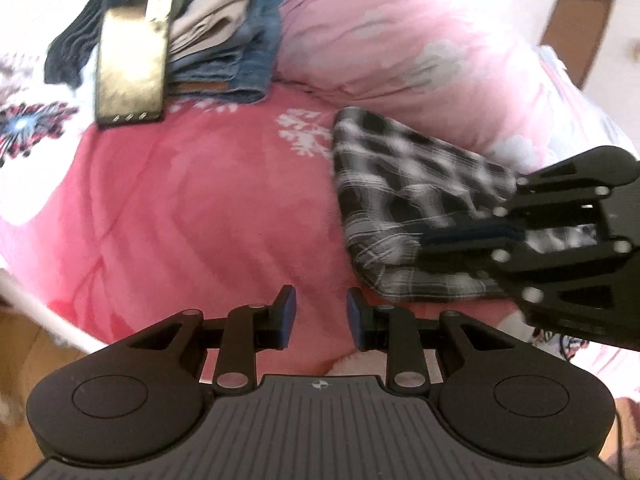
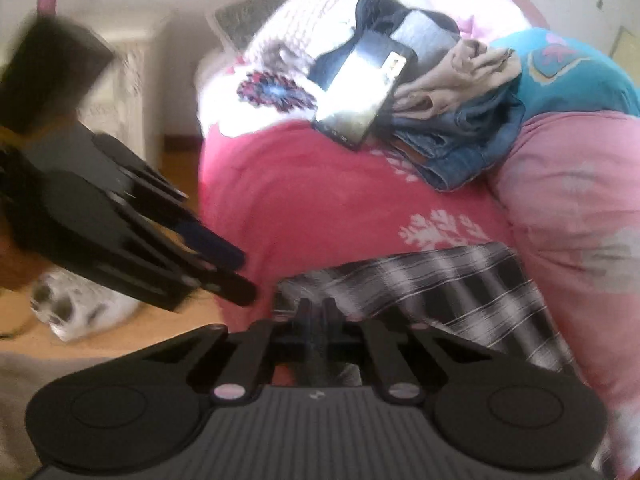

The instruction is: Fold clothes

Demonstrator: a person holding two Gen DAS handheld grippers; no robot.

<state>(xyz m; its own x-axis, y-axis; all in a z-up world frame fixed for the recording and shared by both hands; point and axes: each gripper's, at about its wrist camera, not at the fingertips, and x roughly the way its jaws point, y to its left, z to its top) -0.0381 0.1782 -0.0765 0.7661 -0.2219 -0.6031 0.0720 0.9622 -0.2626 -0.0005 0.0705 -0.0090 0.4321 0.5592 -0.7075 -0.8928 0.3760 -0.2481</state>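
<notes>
Pinching plaid edge | right gripper [image 2: 316,308] jaws clamped on folded plaid garment [image 1: 400,208] lying on pink bed [image 1: 200,208] | left gripper [image 1: 321,312] jaws apart, empty, garment ahead-right | long axis toward pillow | right hand nearer

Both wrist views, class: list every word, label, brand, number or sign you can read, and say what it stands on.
No readable text in either view.
Left gripper: a small round emblem on its ribbed body, no letters.
Right gripper: a similar mark, blurred.
Phone: screen washed out by glare, nothing legible.
Jeans: brown waist patch, too blurred to read.
</notes>
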